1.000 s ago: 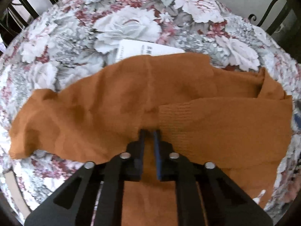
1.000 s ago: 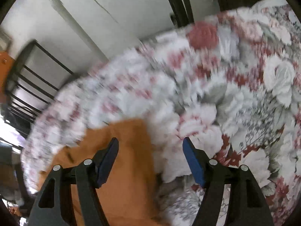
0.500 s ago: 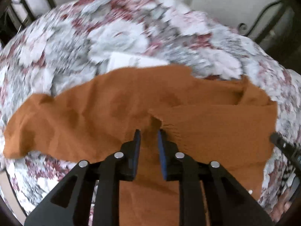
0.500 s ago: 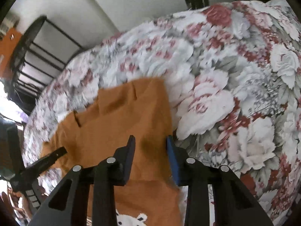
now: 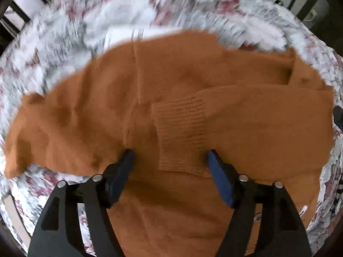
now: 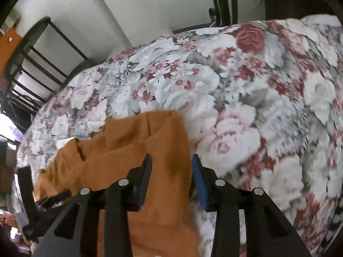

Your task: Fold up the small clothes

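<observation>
A small orange knit sweater (image 5: 171,111) lies spread on a floral bedspread (image 5: 64,42). One sleeve is folded across the body, and its ribbed cuff (image 5: 182,137) lies between my left gripper's fingers. My left gripper (image 5: 170,160) is open just above the sweater and holds nothing. In the right wrist view the sweater's right edge (image 6: 150,150) lies between the fingers of my right gripper (image 6: 171,162), which is open with the cloth's edge in the gap. The other sleeve (image 5: 32,128) stretches out to the left.
A white paper tag (image 5: 120,36) peeks out beyond the sweater's far edge. A black metal bed frame (image 6: 32,53) and a pale wall stand behind the bed. The floral bedspread (image 6: 268,107) extends to the right of the sweater.
My left gripper has opened and let go of the sleeve cuff, which now lies flat on the sweater. My right gripper has moved to the sweater's edge and stands open around it.
</observation>
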A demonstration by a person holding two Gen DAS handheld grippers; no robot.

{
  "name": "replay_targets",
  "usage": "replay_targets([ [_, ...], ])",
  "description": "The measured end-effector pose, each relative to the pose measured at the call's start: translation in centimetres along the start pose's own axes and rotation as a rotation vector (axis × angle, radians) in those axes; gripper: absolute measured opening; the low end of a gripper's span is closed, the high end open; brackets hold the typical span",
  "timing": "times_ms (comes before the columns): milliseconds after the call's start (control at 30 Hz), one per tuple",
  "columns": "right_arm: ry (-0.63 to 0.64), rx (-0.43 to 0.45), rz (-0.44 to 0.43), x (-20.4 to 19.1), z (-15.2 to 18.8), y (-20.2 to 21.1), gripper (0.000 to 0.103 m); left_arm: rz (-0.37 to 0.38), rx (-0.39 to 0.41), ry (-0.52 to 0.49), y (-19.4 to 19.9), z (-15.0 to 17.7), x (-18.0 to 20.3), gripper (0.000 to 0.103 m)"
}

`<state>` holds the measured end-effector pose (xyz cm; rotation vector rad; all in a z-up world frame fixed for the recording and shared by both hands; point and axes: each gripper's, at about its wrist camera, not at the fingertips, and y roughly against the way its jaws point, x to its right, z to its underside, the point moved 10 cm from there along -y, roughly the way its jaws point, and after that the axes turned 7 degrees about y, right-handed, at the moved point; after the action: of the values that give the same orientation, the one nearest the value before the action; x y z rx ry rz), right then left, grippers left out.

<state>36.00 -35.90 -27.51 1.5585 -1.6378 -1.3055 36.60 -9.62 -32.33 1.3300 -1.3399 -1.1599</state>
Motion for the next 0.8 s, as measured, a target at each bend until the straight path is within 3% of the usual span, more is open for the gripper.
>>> replay_targets([
  [33,0.007,-0.022,0.012,0.3,0.2,-1.1,0.023,0.007,-0.003,0.008,0.0,-0.2,0.0,0.072],
  [133,-0.045,-0.028,-0.009,1.7,0.4,-3.2,0.022,0.014,-0.001,0.022,0.4,-0.8,0.1,0.072],
  [300,-0.013,0.046,-0.047,0.5,-0.7,1.8,0.021,0.034,0.049,0.069,3.0,-3.3,0.0,0.07],
  [400,0.006,0.001,-0.058,-0.5,1.3,3.1,0.023,0.073,0.101,0.056,4.8,-4.4,0.7,0.072],
  [467,0.0,-0.088,-0.074,-1.3,3.4,1.2,0.024,0.034,0.069,0.029,3.8,-4.2,1.0,0.082],
  [533,0.037,-0.177,-0.044,-1.2,5.3,-1.8,0.025,-0.015,-0.056,-0.011,0.6,-2.6,1.2,0.084],
  [600,0.049,-0.189,-0.033,-0.9,5.7,-2.0,0.024,-0.019,-0.105,-0.004,-0.4,-1.8,1.3,0.085],
  [667,0.016,-0.168,-0.043,-1.3,4.9,-0.8,0.025,0.009,-0.08,0.006,1.4,-2.7,1.2,0.082],
  [700,0.009,-0.144,-0.053,-1.5,4.5,0.2,0.034,0.024,-0.052,0.023,2.6,-3.1,0.6,0.082],
  [733,0.006,-0.114,-0.059,-1.7,4.0,1.4,0.051,0.034,-0.019,0.042,3.7,-3.7,-0.1,0.083],
  [800,0.001,-0.04,-0.045,-1.9,3.4,4.1,0.074,0.05,0.05,0.102,5.8,-4.9,-2.6,0.084],
])
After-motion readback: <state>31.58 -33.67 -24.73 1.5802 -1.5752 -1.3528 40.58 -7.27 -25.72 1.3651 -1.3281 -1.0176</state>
